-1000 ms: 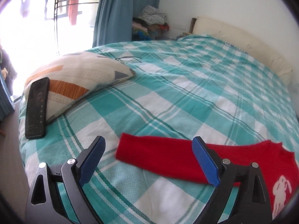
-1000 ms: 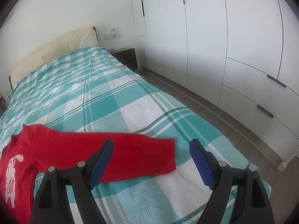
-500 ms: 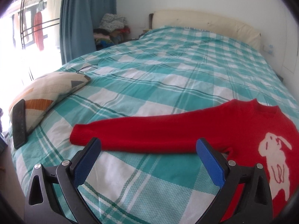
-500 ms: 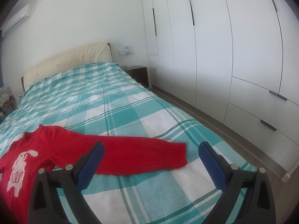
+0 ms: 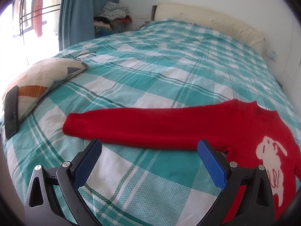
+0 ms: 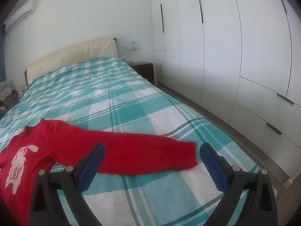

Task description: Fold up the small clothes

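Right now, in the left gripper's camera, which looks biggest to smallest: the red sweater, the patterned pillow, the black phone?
1. red sweater
2. patterned pillow, though it lies farther away
3. black phone

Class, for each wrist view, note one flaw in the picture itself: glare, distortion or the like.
Left wrist view: the bright window is blown out white; dark vignette at corners. Right wrist view: even light, but the fisheye bows the tall white wardrobe doors.

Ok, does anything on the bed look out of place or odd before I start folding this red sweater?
Only one thing: a dark phone leans propped against the patterned pillow at the bed's edge, where it could slip off. The red sweater lies flat with both sleeves spread straight out, nothing bunched or damaged.
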{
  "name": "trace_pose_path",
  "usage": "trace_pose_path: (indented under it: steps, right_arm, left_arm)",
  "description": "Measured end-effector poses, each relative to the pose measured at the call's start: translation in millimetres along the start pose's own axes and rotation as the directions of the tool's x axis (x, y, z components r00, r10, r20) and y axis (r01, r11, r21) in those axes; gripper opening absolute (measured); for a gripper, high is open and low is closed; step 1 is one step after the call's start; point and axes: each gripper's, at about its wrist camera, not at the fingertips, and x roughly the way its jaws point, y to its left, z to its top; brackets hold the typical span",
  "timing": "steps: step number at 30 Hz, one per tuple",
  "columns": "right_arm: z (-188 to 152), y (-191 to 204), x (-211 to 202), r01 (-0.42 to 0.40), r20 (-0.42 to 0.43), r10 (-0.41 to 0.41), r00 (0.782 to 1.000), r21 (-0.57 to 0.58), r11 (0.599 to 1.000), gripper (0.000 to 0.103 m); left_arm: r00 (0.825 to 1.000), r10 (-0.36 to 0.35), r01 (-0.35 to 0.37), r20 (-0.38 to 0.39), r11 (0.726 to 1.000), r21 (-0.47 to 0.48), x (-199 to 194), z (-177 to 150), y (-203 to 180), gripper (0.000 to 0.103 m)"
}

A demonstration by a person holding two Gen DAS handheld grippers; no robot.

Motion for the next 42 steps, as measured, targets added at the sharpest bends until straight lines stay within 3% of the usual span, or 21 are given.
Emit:
trace_pose_path:
  steps: [8, 42]
  right_arm:
    - [-0.5, 0.2, 2.4, -0.013, -0.012, 0.013, 1.0, 0.003, 1.0, 0.099]
    - [-3.8, 0.8, 0.0, -0.018, -0.015, 0.018, 1.0, 0.013, 1.0, 0.099]
  left_arm:
    - [1.0, 0.01, -0.01, -0.008, 0.999, 0.037, 1.3, -1.7, -6.3, 0.102]
    - [0.998, 0.055, -0.055, -0.029, 0.998, 0.022, 8.7, -1.8, 2.1, 0.102]
